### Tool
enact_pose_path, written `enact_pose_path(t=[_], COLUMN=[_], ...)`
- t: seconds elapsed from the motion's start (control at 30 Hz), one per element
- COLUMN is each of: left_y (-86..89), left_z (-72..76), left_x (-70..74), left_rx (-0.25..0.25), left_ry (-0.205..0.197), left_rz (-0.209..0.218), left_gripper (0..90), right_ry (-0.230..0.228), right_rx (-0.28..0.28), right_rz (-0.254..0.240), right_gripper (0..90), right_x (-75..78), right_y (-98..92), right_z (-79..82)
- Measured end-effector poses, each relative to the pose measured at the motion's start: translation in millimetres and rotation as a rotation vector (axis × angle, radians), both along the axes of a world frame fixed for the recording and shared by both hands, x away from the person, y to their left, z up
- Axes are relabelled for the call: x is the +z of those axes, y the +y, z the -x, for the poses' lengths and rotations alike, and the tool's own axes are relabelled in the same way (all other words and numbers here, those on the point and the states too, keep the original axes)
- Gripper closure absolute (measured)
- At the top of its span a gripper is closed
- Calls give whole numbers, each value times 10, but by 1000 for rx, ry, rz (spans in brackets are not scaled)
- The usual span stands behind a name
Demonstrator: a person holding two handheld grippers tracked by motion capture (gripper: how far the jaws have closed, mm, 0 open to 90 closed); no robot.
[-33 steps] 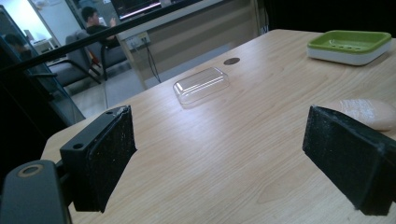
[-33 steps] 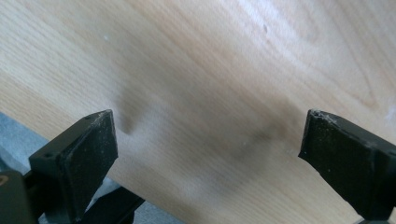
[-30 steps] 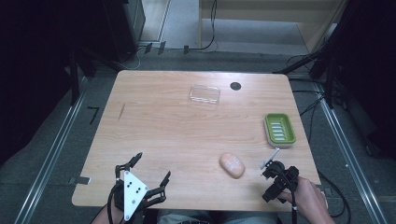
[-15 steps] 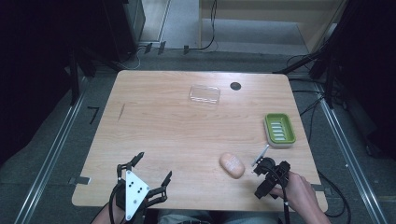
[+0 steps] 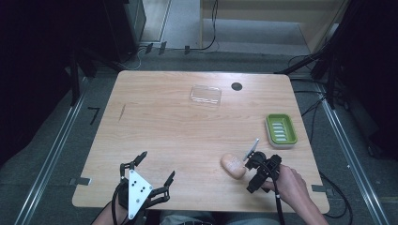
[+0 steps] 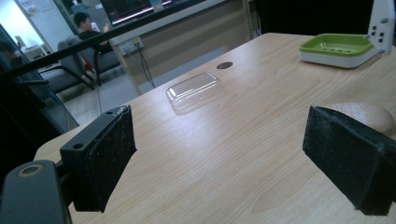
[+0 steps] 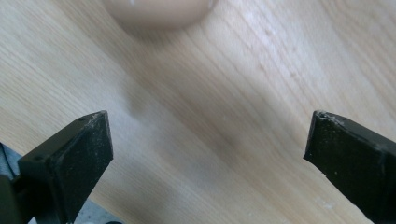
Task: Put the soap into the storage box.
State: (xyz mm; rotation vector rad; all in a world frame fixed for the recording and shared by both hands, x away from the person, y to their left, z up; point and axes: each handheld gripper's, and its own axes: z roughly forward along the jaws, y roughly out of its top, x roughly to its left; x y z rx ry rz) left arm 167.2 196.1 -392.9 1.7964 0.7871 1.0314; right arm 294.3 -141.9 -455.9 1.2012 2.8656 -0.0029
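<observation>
Right gripper [image 5: 256, 171], jaws just opened wide and empty, has shifted left beside the soap [image 5: 233, 165]; its own view shows bare table [image 7: 261, 70] between the jaws. Left gripper [image 5: 149, 171] gapes unmoved.

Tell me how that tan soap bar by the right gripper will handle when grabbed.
The soap bar looks rounded and smooth, so it may slip between flat pads. It lies flat, so it probably won't roll. The right gripper is open beside it, seemingly wide enough to span it.

This looks like a lab or test room. A bare wooden worktop [image 5: 164, 126] stands on grey carpet between metal floor rails [image 5: 51, 159], with cables [image 5: 206, 37] trailing across the floor and dark stands around it. Behind are office chairs [image 6: 70, 70], a screen [image 6: 135, 7] and a wall socket [image 6: 130, 46].
</observation>
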Motion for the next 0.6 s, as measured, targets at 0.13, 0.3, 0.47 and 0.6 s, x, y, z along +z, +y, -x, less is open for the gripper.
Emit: enact_pose_path(t=[0.13, 0.3, 0.47, 0.6], left_y=[7, 11, 14, 17], left_z=[-2, 5, 9, 7], left_x=[-1, 0, 0, 0], left_rx=[5, 4, 5, 9], left_ry=[1, -1, -1, 0], left_rz=[9, 8, 5, 8], left_gripper=[99, 100, 99, 99], right_ry=[-2, -7, -8, -10], right_rx=[7, 7, 5, 3], right_rz=[0, -6, -13, -15], right_gripper=[10, 10, 10, 8], right_x=[22, 62, 87, 110], right_y=[42, 89, 127, 169], right_z=[-27, -88, -138, -181])
